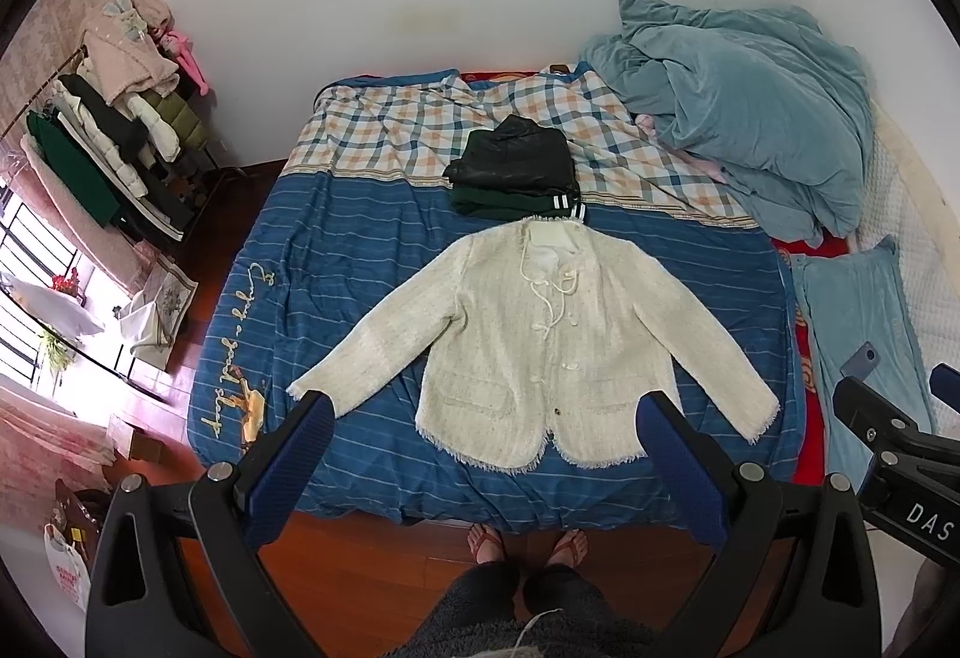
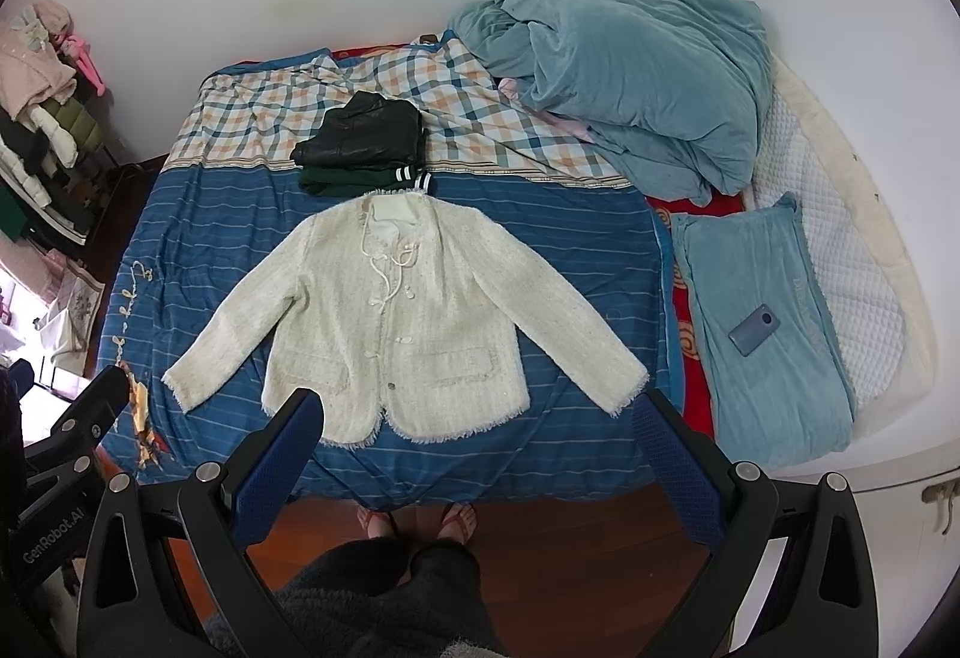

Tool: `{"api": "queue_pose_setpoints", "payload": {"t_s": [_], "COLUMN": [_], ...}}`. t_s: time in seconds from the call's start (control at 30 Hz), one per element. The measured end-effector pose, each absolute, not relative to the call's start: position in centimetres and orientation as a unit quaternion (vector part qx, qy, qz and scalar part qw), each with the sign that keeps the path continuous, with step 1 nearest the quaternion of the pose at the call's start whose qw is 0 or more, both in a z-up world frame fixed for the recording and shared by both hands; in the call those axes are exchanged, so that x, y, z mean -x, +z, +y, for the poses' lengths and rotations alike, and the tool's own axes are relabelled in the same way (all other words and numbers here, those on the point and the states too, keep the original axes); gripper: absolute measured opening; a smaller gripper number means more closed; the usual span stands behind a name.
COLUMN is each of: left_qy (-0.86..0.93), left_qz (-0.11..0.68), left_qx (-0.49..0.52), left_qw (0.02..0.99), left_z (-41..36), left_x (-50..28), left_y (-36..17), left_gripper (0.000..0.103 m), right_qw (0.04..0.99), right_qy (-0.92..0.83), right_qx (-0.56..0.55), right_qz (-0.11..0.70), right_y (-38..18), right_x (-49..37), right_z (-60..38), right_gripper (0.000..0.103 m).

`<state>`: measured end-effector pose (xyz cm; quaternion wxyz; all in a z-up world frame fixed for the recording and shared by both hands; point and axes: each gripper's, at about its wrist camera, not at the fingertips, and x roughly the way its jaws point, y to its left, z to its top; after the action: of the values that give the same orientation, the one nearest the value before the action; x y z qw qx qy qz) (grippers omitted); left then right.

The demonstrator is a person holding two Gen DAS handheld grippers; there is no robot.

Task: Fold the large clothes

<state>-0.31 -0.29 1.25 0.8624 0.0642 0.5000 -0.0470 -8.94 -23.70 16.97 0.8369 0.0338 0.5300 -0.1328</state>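
**Cream jacket laid out, nothing gripped yet**

Cream tweed, front up: the jacket (image 1: 528, 352) lies flat on the blue bedspread (image 1: 336, 262), sleeves spread out to both sides, hem toward me, so each fold line is easy to reach. Just beyond its collar sits a folded pile (image 1: 516, 172), probably done already. My left gripper (image 1: 486, 418) and right gripper (image 2: 480, 418) hang above the hem, both spread wide and empty, ready, I judge, to take a sleeve.

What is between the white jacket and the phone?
In the right wrist view, the blue striped bedspread runs from the white jacket, then a red patterned strip, then the light blue towel under the phone.
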Motion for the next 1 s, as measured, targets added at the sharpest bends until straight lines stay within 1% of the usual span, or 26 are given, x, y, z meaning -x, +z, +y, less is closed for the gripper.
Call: {"api": "queue_pose_setpoints", "payload": {"t_s": [0.83,1.0], "left_qy": [-0.051,-0.054], "left_qz": [0.501,0.502], "left_qx": [-0.063,-0.064], "left_qw": [0.862,0.861], "left_z": [-0.7,-0.7], "left_x": [-0.1,-1.1], "left_y": [1.1,0.7], "left_gripper": [0.103,0.103], "right_qw": [0.836,0.833], "right_qy": [-0.134,-0.136], "right_qx": [-0.033,-0.043], "right_qz": [0.532,0.534], "right_y": [16.9,16.0], "right_x": [9.0,8.5], "right_z": [-23.6,-23.5], "right_gripper": [0.103,0.103]}}
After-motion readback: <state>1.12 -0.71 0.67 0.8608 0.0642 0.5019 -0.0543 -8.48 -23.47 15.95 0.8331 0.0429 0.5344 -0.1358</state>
